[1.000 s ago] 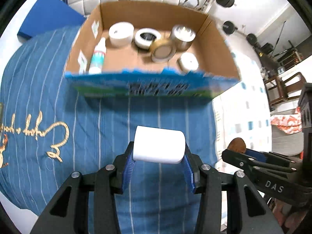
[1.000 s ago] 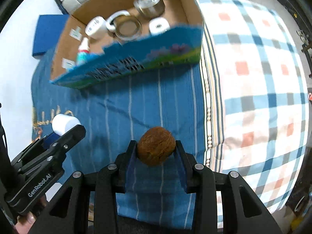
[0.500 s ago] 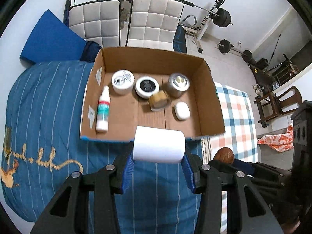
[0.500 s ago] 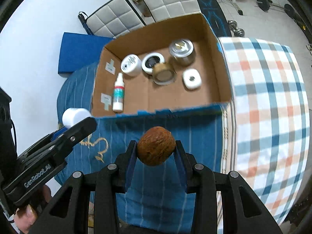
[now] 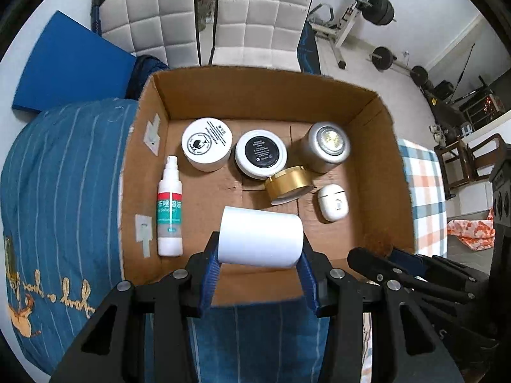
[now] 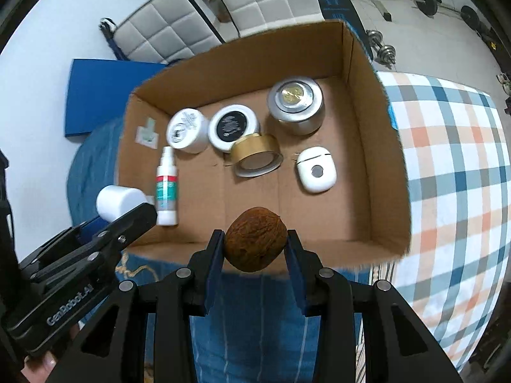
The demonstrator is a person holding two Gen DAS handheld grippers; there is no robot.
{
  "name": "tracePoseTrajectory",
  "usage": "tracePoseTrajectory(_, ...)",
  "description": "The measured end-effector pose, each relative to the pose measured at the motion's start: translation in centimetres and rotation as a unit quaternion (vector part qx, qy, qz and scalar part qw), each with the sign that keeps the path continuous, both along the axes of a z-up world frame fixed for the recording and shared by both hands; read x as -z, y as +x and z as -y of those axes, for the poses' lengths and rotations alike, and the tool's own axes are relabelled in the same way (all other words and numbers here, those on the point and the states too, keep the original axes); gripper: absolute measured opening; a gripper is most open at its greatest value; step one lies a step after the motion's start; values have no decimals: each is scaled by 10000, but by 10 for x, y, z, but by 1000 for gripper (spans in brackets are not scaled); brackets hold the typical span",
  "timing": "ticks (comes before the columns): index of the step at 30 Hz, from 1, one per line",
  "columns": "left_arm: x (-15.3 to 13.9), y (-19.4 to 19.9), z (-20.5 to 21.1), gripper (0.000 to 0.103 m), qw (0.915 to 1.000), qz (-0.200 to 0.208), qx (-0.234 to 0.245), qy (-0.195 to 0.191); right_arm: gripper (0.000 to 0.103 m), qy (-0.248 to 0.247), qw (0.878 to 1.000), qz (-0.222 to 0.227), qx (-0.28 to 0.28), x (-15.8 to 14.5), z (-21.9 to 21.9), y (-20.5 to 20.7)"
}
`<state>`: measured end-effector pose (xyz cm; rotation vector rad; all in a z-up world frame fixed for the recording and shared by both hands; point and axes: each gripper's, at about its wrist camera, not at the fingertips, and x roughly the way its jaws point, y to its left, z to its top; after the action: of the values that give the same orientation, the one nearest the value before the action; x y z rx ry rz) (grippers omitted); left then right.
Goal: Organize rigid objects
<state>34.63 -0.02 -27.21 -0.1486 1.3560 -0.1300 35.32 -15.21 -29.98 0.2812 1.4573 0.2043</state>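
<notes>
Both grippers are now hovering over the box (image 5: pixel 380 121) after approaching it, left gripper (image 5: pixel 260 265) clamping a white cup (image 5: pixel 261 237), right gripper (image 6: pixel 255 260) clamping a coconut (image 6: pixel 255 243), ready for dropping in.

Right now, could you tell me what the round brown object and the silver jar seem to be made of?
The round brown object in the right tool looks like coconut shell: matte, rough, fibrous. The silver jar looks like brushed metal or metallised plastic, with a soft sheen.

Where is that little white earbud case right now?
The earbud case lies on the cardboard box floor, right side, beside the gold tin and below the silver jar.
</notes>
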Motion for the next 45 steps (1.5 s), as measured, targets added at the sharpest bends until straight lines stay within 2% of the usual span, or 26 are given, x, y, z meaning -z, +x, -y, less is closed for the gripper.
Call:
tracePoseTrajectory(6,44,23,-3,42,9988,-483,99,33,40,-195,9990,-405,-48,46,-7,25)
tracePoseTrajectory(12,93,39,-7,42,9935,-1124,156,-11,40,-411,9958,-785,-219,88,-19,40)
tracePoseTrajectory(20,128,42,-8,42,9866,-1609,268,-29,40,-663,9905,-1140,-381,120,-28,49)
tracePoseTrajectory(26,144,44,-8,42,9825,-1837,301,-42,41,-685,9870,-1393,-407,130,-29,54)
tracePoseTrajectory(30,146,43,-9,42,9816,-1884,319,46,43,-747,9847,-1514,-431,134,-29,58)
tracePoseTrajectory(33,140,44,-9,42,9833,-1798,273,104,50,-779,9840,-1547,-422,136,-26,64)
tracePoseTrajectory(38,118,45,-8,47,9871,-1562,263,249,68,-789,9855,-1442,-410,124,-18,63)
tracePoseTrajectory(42,96,42,-11,59,9911,-1274,176,347,74,-964,9874,-1159,-488,103,-17,63)
tracePoseTrajectory(45,75,39,-15,71,9933,-1058,74,469,86,-1142,9881,-881,-535,83,-16,61)
